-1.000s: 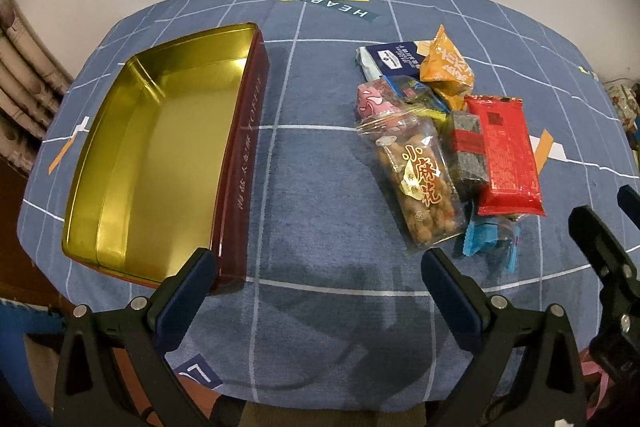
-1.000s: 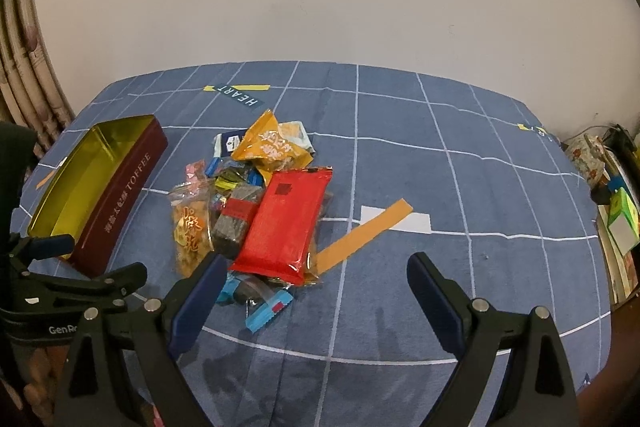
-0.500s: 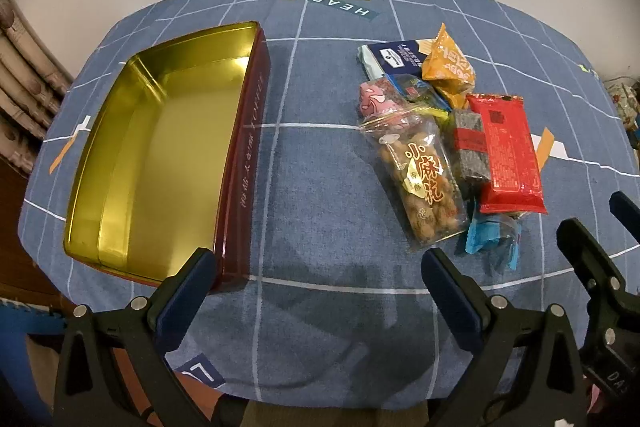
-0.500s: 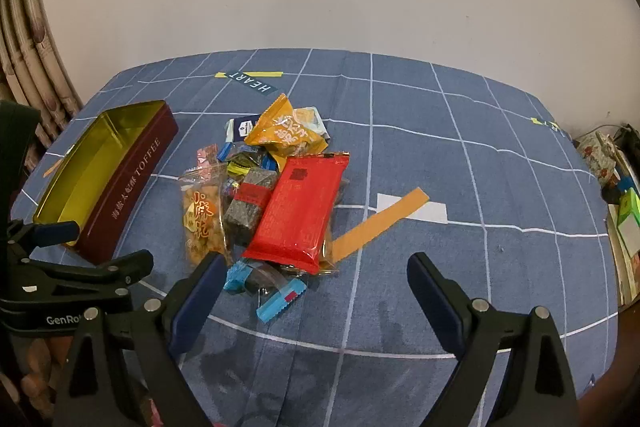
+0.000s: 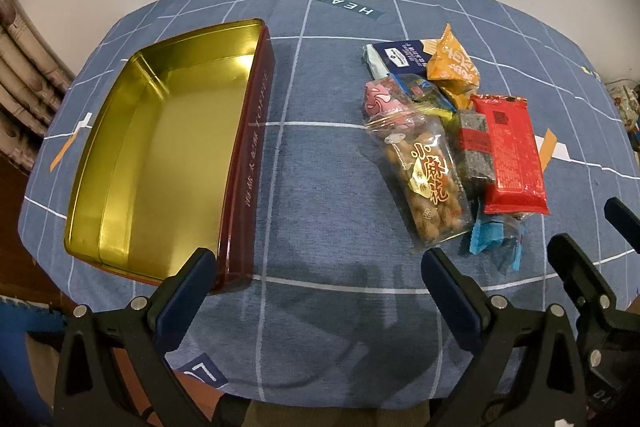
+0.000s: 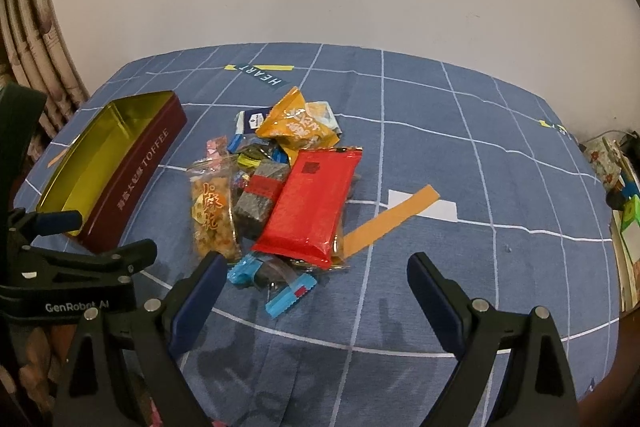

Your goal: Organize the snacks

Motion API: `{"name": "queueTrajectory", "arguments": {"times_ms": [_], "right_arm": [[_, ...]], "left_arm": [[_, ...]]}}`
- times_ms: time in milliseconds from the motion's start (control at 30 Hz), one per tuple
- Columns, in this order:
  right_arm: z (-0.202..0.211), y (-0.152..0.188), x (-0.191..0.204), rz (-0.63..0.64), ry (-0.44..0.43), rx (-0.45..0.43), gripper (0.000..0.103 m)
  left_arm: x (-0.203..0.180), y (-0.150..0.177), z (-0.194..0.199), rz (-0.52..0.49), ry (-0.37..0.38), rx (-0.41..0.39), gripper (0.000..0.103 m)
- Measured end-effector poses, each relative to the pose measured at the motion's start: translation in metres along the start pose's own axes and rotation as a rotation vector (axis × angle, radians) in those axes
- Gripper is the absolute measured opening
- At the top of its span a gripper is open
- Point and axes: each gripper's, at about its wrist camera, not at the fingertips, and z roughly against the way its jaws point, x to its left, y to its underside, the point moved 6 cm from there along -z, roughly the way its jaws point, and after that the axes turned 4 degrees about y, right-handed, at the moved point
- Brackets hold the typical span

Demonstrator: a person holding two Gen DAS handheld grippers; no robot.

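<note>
1. Blue cloth with a white grid (image 5: 320, 155) covers the table; a dark strip printed "HEART" (image 5: 340, 3) lies near its far edge.
2. Open rectangular tin with dark red outer walls and a gold interior (image 5: 160, 155) stands on the left part of the cloth, well apart from the snack pile. Its side wall reads "TOFFEE" in the right wrist view (image 6: 152, 159). Nothing lies inside it.
3. Snack pile, right of centre:
   - Flat red foil packet (image 6: 312, 203) lies on top of the pile at its right side.
   - Clear bag of brown fried snacks with orange lettering (image 5: 428, 179) lies at the pile's left side.
   - Grey-speckled block with a red band (image 6: 262, 195) sits between the clear bag and the red packet, touching both.
   - Orange crinkled pouch (image 6: 296, 127) and dark blue and white packet (image 5: 400, 55) lie at the far end.
   - Pink wrapped sweet (image 5: 380, 99) lies beside the clear bag's far end.
   - Small light-blue wrappers (image 6: 288, 295) lie at the near end.
4. Orange paper strip (image 6: 388, 223) lies flat on the cloth, running out from under the red packet.
5. Left gripper (image 5: 318, 267): fingers spread wide, holding nothing, hovering above the cloth between tin and pile.
6. Right gripper (image 6: 312, 271): fingers spread wide, holding nothing, above the near end of the pile; its left fingertip (image 6: 212, 267) appears just beside the light-blue wrappers.
</note>
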Motion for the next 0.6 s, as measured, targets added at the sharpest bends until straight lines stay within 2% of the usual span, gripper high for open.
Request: {"name": "queueTrajectory", "arguments": {"times_ms": [267, 600], "right_arm": [[0.000, 0.001, 0.006, 0.022, -0.013, 0.007, 0.094], [0.000, 0.005, 0.020, 0.077, -0.081, 0.027, 0.093]], "left_arm": [[0.001, 0.000, 0.000, 0.000, -0.004, -0.001, 0.102], [0.004, 0.000, 0.001, 0.004, -0.003, -0.002, 0.102]]}}
